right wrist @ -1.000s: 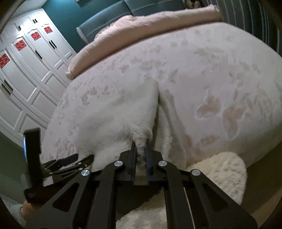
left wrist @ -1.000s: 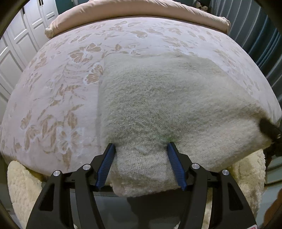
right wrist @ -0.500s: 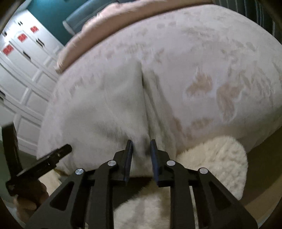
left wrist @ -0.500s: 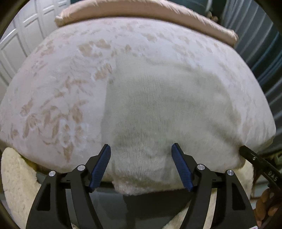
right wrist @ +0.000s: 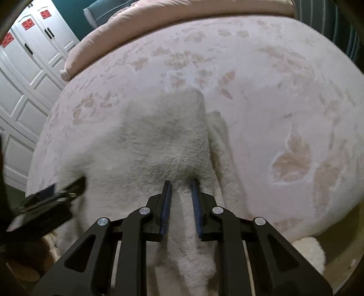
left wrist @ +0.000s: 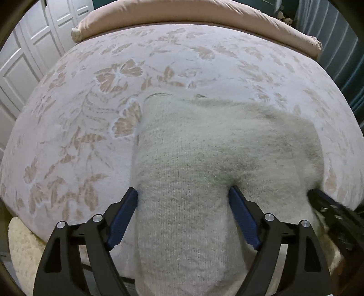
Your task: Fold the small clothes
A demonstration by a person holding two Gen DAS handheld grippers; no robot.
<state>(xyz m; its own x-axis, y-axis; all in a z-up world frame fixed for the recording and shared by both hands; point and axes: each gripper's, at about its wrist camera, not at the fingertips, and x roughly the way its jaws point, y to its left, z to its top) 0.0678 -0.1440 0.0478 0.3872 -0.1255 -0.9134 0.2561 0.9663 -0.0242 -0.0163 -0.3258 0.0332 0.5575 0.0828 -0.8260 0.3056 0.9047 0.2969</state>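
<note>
A: Where is the fuzzy white sweater (left wrist: 204,159)?
B: On the bed (left wrist: 79,136), at the edge nearest us, far from the pink pillow (left wrist: 193,16)

A: What is the left claw (left wrist: 183,193) doing?
B: Its jaws are wide apart, with sweater between them

A: And the right claw (right wrist: 181,184)?
B: Jaws a little apart, not squeezing, over the sweater's right edge

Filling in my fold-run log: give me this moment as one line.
stage: fold underway | left tool: open around cream knit | right tool: slightly open, knit between pads | surface: floral bedspread
</note>
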